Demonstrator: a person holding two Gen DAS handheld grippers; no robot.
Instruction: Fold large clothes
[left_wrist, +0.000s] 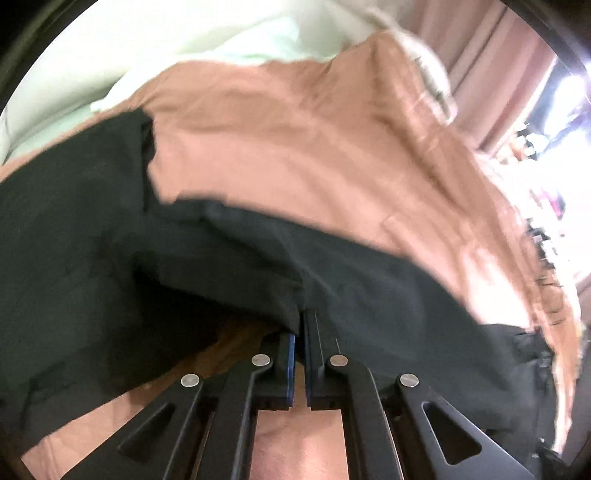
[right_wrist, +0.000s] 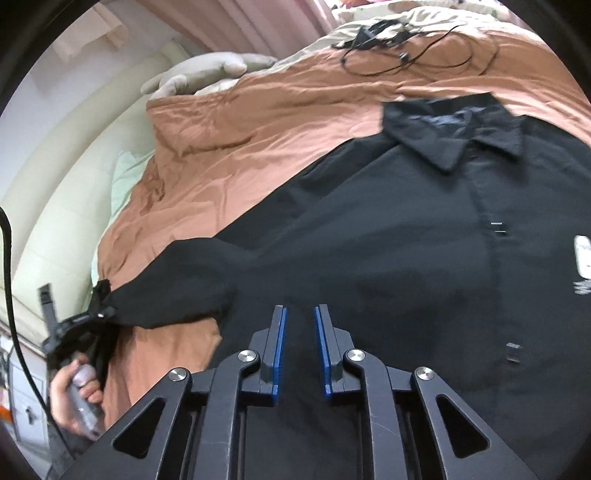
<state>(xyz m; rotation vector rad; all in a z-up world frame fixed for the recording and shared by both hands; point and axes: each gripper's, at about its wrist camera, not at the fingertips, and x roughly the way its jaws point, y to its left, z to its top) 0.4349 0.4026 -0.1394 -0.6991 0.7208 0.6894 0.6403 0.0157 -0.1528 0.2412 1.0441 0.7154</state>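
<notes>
On the bed's rust-brown cotton cover (right_wrist: 280, 122) lies a black collared button-front shirt (right_wrist: 388, 229), spread flat. At its sleeve end, the left gripper (left_wrist: 300, 325) tilts steeply down, fingers clamped on the cuff fabric. The right gripper (right_wrist: 300, 314) angles down over the shirt's body, fingers slightly apart, gripping nothing.

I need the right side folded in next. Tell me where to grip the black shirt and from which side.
Grip the black shirt at its bottom hem, nearest the right gripper, coming in low from that near edge. The body lies flat on the brown bedspread, so only an edge gives the jaws something to pinch.
</notes>
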